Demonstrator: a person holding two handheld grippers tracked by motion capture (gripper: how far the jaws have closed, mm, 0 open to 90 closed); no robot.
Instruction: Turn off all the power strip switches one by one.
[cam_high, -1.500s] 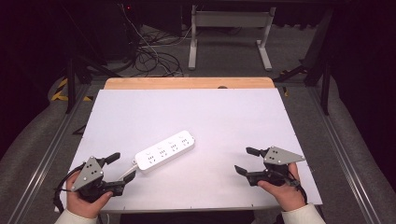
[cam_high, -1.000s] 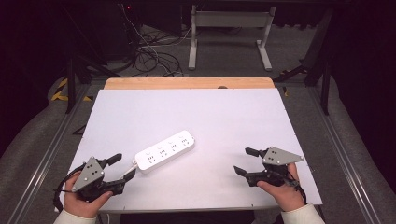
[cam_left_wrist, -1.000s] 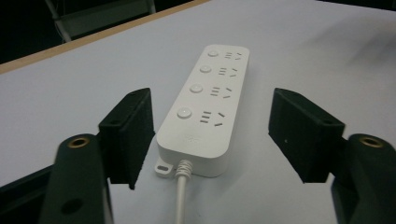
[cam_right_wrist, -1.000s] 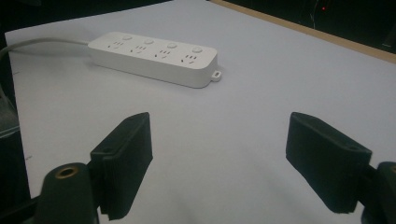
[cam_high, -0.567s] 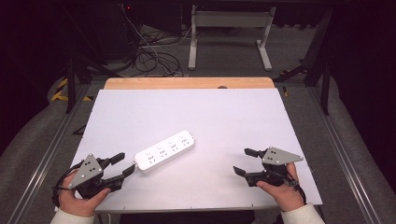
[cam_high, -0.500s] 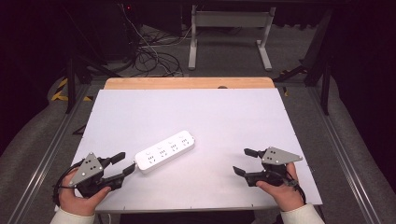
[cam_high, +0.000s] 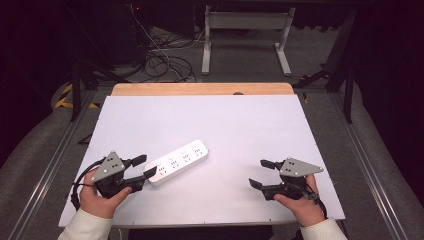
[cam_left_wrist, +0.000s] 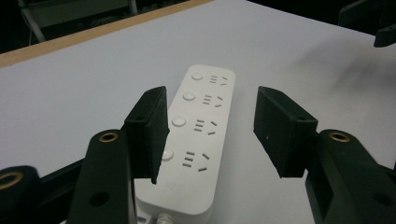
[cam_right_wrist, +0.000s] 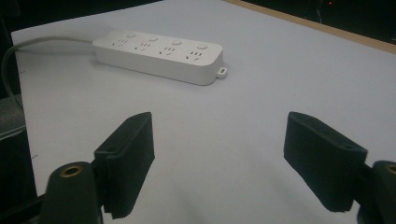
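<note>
White power strip (cam_high: 178, 162) lies on the table (cam_high: 240, 120) in the high view, its near end just ahead of the left gripper (cam_high: 141, 166); the right gripper (cam_high: 261, 173) stands well apart, open and empty. Left gripper view: jaws partly open (having just been closing), the strip (cam_left_wrist: 196, 135) beyond and below the pads, untouched. Right gripper view: wide open, strip (cam_right_wrist: 159, 50) far ahead

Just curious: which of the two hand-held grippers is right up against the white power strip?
The left hand-held gripper: its jaws straddle the power strip's near end, while the right one waits apart.
</note>
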